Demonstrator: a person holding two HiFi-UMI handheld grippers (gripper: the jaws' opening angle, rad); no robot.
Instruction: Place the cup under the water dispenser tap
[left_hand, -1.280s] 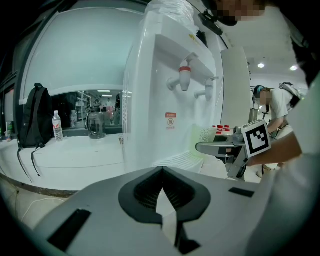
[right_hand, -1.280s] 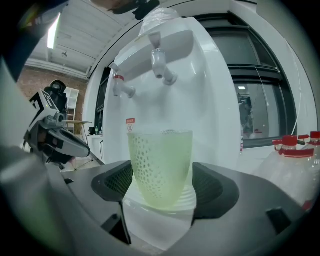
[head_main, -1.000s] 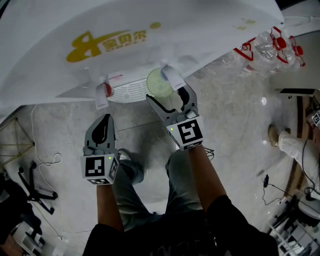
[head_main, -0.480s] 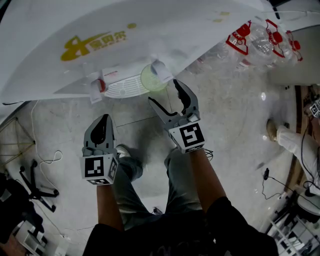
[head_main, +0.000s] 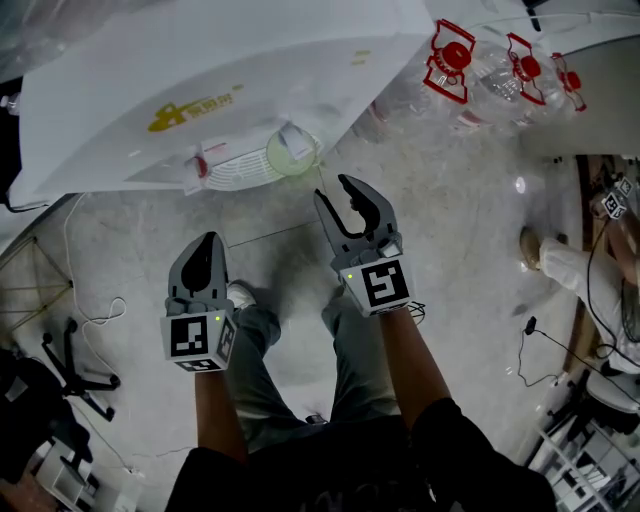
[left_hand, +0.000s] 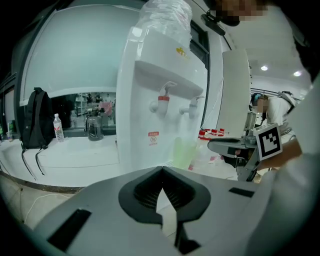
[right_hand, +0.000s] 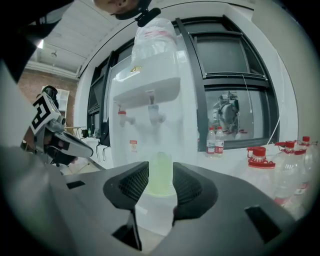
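Right gripper (head_main: 333, 190) fingers (right_hand: 127, 187): part open, have just been closing, nothing between them. The cup (head_main: 292, 155) only shows through the gap, clear of the pads. Left gripper (head_main: 205, 240) fingers (left_hand: 150, 192): tips meet, holding nothing.

Both grippers hang in front of the water dispenser (head_main: 200, 90), the right one nearer it, the left further out and apart from it.

The cup stands upright on the drip tray (head_main: 235, 172) at the dispenser's front, directly below the pale tap (head_main: 297, 140), the right-hand one of the dispenser's two taps. Placement looks done.

Handling, as a judgement:
- Pale green see-through cup, thin wall, looks like light plastic and probably empty.
- It would tip or slide on the tray at a slight nudge.
- The wall likely flexes or buckles under a hard squeeze, and the smooth surface may be slippery.
- Best hold is across the side wall around mid-height, fingers either side, gentle pressure.
- Avoid the rim, which would deform, and approach from the dispenser's front so the tap stays clear.
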